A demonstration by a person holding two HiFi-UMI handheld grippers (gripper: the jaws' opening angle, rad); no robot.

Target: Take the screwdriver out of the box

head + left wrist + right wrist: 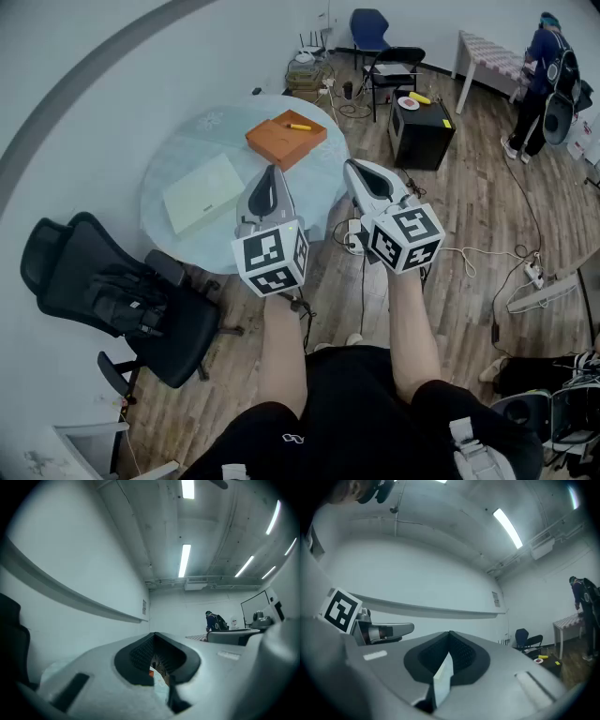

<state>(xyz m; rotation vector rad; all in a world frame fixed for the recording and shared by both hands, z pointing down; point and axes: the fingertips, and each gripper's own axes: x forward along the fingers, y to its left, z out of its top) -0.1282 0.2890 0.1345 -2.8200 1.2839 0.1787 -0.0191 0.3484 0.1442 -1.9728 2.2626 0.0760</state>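
Observation:
An orange box lies open on the round glass table, and a yellow-handled screwdriver rests inside it. My left gripper is raised over the table's near edge, short of the box, its jaws shut with nothing in them. My right gripper hovers beside it to the right, just off the table's rim, also shut and empty. In the left gripper view the jaws meet at their tips, and a sliver of orange shows through the gap below. The right gripper view shows closed jaws pointing at the wall.
A pale green flat pad lies on the table's left half. A black office chair stands at the near left. To the right are a black cabinet, floor cables, folding chairs and a person at a far table.

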